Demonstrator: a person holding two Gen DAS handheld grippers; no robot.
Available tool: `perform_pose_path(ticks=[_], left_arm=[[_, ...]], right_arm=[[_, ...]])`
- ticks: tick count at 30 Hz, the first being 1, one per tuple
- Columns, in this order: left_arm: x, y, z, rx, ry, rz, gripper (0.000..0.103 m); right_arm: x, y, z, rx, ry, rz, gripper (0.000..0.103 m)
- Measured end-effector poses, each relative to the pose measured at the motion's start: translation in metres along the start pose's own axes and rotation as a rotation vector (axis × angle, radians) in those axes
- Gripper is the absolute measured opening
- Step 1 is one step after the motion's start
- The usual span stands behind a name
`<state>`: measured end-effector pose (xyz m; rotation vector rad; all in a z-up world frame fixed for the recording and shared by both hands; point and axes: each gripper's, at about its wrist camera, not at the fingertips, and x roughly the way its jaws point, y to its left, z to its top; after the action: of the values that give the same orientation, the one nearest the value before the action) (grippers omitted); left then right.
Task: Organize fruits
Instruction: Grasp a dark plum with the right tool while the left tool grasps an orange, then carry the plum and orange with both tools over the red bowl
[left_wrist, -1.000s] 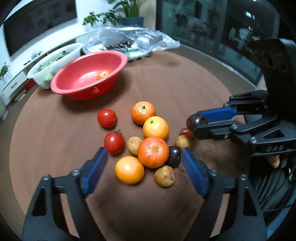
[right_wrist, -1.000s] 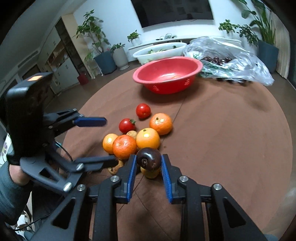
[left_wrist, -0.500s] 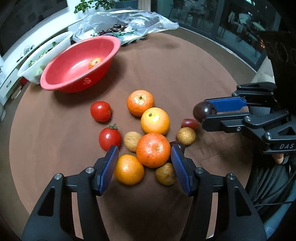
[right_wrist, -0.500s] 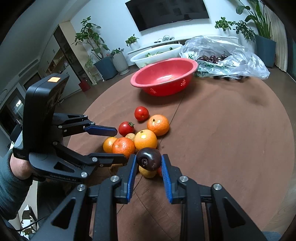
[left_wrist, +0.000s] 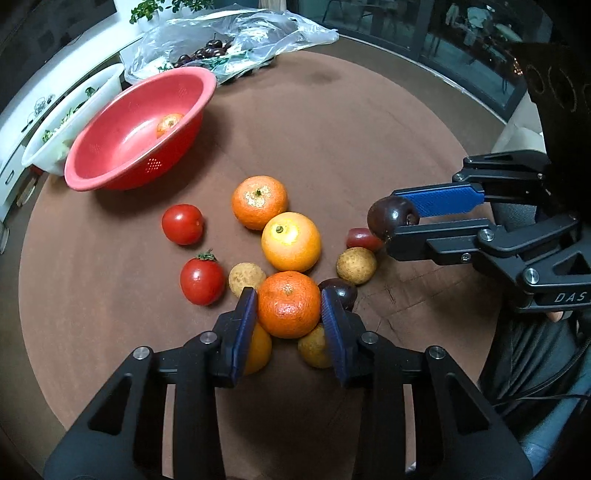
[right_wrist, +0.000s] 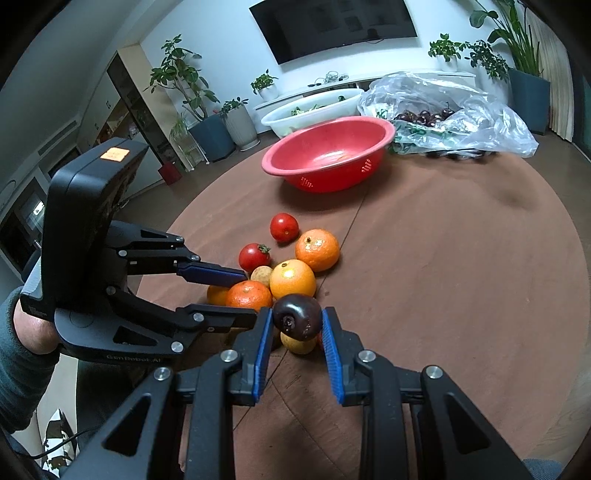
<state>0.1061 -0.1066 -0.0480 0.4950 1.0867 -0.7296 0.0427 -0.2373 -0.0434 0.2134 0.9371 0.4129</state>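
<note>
right hand-held gripper (right_wrist: 297, 325) clamps a dark plum (right_wrist: 297, 320) above the table (right_wrist: 461, 295).

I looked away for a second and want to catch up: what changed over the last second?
The left gripper moved forward into the pile and closed from wide open onto the dark orange tangerine. The right gripper kept its hold on the dark plum, raised above the table. The other fruit, the red bowl and the orange inside it stayed put.
</note>
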Motion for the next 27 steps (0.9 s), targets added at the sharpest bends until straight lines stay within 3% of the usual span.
perform_pose_path(ticks=[5, 17, 27], left_arm=[[-0.007, 0.001, -0.008, -0.015, -0.024, -0.021, 0.034], [-0.007, -0.007, -0.009, 0.008, -0.018, 0.016, 0.033], [-0.039, -0.001, -0.017, -0.034, -0.143, 0.028, 0.033]], right_arm=[[-0.002, -0.002, 0.000, 0.002, -0.006, 0.005, 0.029], [-0.004, 0.000, -0.001, 0.003, -0.009, 0.004, 0.029], [-0.008, 0.002, 0.001, 0.002, -0.028, 0.001, 0.029]])
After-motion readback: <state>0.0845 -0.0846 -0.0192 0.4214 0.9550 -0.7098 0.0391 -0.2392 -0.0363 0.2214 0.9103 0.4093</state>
